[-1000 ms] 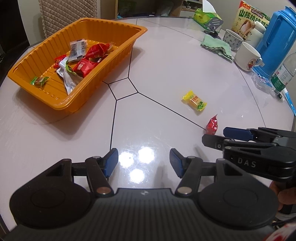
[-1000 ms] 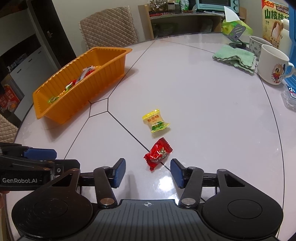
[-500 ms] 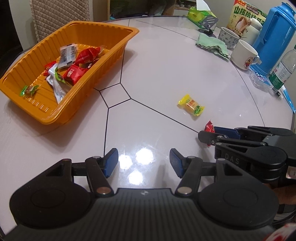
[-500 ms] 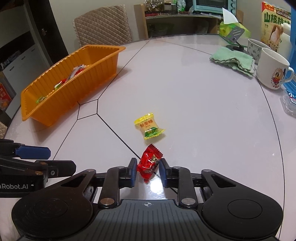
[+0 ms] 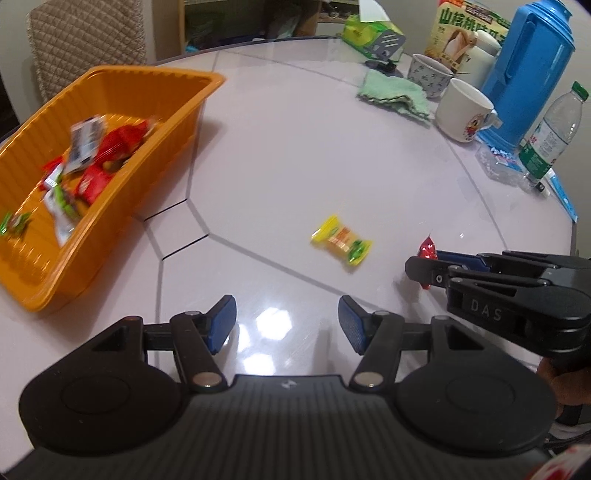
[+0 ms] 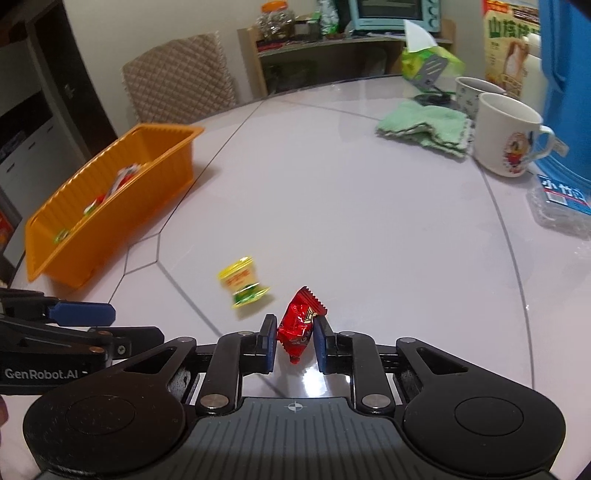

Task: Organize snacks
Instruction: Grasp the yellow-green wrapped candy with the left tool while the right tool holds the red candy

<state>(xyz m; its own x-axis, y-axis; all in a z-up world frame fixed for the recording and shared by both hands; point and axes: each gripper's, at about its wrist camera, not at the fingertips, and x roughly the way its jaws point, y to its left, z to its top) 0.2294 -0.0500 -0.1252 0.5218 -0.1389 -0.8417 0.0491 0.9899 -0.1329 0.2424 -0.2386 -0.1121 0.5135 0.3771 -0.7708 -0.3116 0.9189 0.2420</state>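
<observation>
Right tongs (image 6: 294,341) are clamped on a red candy (image 6: 300,325), the blue pads pressing its crinkled wrapper from both sides low in the middle of the right wrist view, with the wrapper's top corner sticking up above the pads and its lower end near the glossy table (image 6: 332,192). From the left wrist view the same red candy (image 5: 427,251) peeks out at the tip of those right tongs (image 5: 424,264) at the right edge of the frame, where part of a hand (image 5: 565,384) grips the handle. Just beside it, a little to the left and further up the picture, a yellow candy (image 6: 242,286) with a green end lies loose on the table. Left tongs (image 5: 287,325) stand about half open at the bottom centre of their own view, with only bare shiny table between the blue pads. An orange tray (image 5: 177,110) sits at the upper left, well apart from the two candies, and holds a heap of red, white and green wrapped snacks (image 5: 99,162), blurred. Along the upper right of the frame stand a green cloth (image 5: 395,94), a white mug (image 5: 465,110) with a cartoon print, a second patterned cup (image 5: 430,75), a blue jug (image 5: 532,70), a water bottle (image 5: 554,133) and a snack box (image 5: 465,33). A quilted chair back (image 6: 179,77) shows behind the table.
</observation>
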